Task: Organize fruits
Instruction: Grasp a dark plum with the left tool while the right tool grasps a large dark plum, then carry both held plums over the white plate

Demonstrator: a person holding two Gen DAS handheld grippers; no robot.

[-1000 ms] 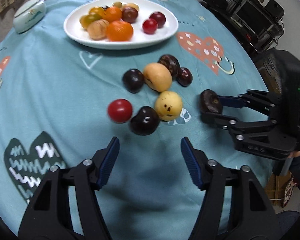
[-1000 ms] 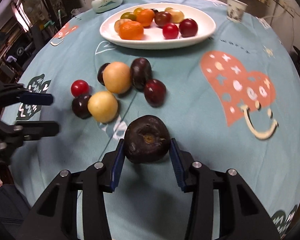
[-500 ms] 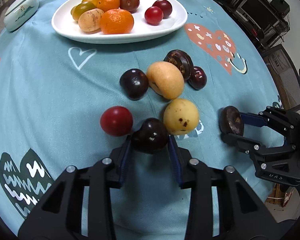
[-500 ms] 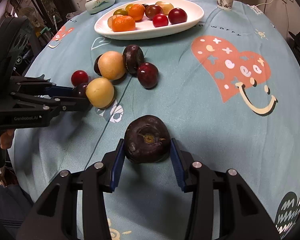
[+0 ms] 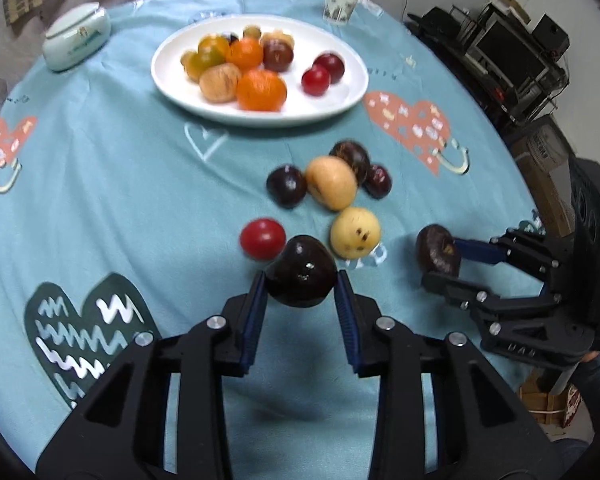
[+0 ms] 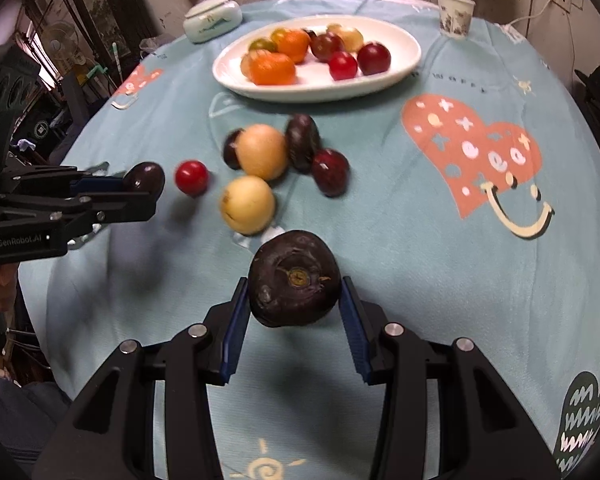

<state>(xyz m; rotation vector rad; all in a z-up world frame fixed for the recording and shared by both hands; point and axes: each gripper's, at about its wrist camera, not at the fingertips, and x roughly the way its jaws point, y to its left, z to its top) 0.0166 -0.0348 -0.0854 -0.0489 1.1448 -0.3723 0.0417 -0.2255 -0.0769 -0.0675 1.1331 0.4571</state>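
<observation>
My left gripper (image 5: 301, 278) has a dark plum (image 5: 300, 266) between its blue pads, lifted just above the teal cloth; the jaws are still closing on it. My right gripper (image 6: 294, 284) is shut on a dark wrinkled fruit (image 6: 294, 276), also off the cloth. Between them lie loose fruits: a red tomato (image 5: 262, 238), a spotted yellow fruit (image 5: 355, 232), a tan fruit (image 5: 332, 182) and three dark ones behind. The white plate (image 5: 340, 100) at the back holds several fruits, with oranges (image 5: 262, 90) on its left and two red ones (image 5: 316, 80) on its right.
A paper cup (image 5: 340, 2) stands behind the plate, and a lidded ceramic dish (image 5: 78, 42) sits at the back left. The round table (image 5: 100, 184) drops off near both grippers. Shelves with electronics (image 5: 512, 52) stand beyond its right edge.
My left gripper came down open over the dark plum, closed on it and lifted it off the cloth beside the red tomato. My right gripper kept its hold on the wrinkled fruit.
</observation>
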